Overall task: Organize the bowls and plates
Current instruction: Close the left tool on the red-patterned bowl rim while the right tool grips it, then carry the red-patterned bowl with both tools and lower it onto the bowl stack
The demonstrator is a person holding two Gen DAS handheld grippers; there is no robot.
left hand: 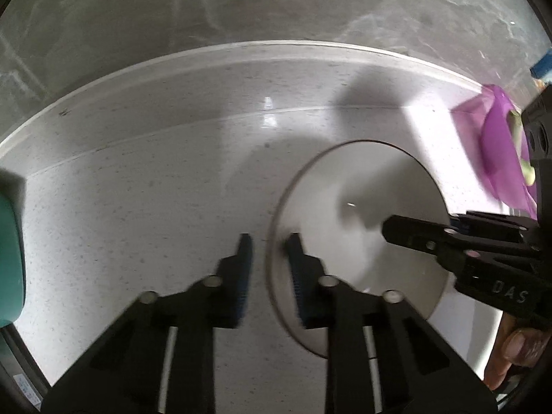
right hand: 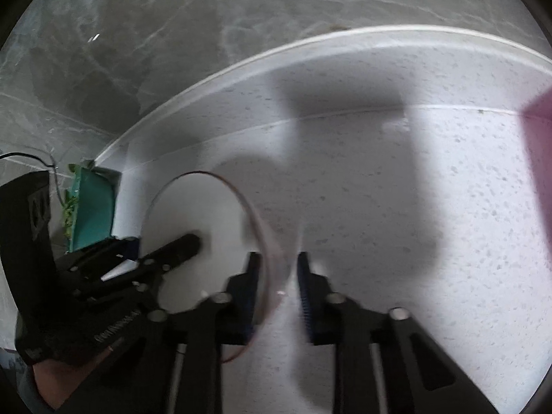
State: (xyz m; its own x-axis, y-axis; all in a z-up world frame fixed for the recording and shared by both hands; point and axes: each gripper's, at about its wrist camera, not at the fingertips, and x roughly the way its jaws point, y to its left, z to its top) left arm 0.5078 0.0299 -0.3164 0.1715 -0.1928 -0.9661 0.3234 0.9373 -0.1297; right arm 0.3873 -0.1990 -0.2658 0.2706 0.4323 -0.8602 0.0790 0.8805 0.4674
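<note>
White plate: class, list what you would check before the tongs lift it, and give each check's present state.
1. Left tongs straddle the white plate rim: ok.
2. Right tongs straddle the opposite rim: ok.
3. Both tongs closed on the rim: not ok, gaps show beside it.
4. Plate flat on the counter: cannot tell.
5. Purple object apart from the plate: ok.

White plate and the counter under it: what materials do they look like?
White plate: likely glazed ceramic, though melamine is possible; it is smooth and glossy with a small glint and a thin dark rim line. Counter: probably polished speckled stone or composite, with grey flecks and a reflected highlight.
</note>
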